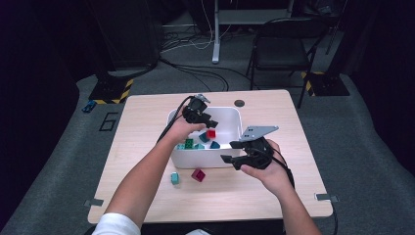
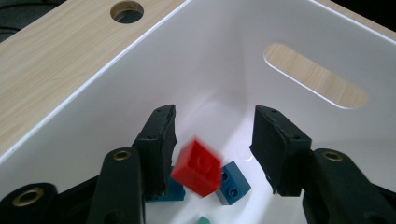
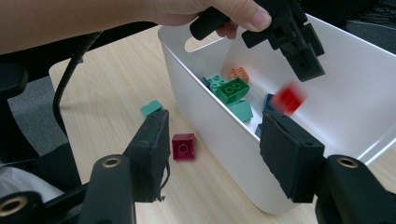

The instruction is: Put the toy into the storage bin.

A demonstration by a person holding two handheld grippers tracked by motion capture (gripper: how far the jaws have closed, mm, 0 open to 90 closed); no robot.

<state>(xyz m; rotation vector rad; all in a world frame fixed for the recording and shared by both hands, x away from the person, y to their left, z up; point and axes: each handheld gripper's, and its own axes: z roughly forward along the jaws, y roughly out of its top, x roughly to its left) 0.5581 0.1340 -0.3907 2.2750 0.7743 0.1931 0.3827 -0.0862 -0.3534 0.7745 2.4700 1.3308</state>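
**Red brick loose above the white bin**

Over the white bin (image 1: 205, 155) at the middle of the surface (image 1: 147, 122), my left gripper (image 1: 204, 120) hung with its jaws spread. No earlier look was at hand, so I tell only how they stood: apart, with clear gaps to either pad. Between and just below them, the red brick (image 2: 197, 167) showed blurred and tilted, touching neither pad as far as I could tell, inside the bin's walls and above the blue brick (image 2: 232, 183) on its floor. From my right gripper's camera the same red brick appeared just under the left gripper's tips, over the pile with a green brick (image 3: 233, 89), an orange brick (image 3: 238, 73) and teal pieces.

My right gripper (image 1: 234, 152) sat at the bin's near right corner, its jaws spread wide and pinching nothing; the bin's near wall ran between them in its own view.

Outside the bin, on the surface just before its near wall, lay a maroon brick (image 1: 198, 175) and a teal brick (image 1: 174, 178), close together but apart.
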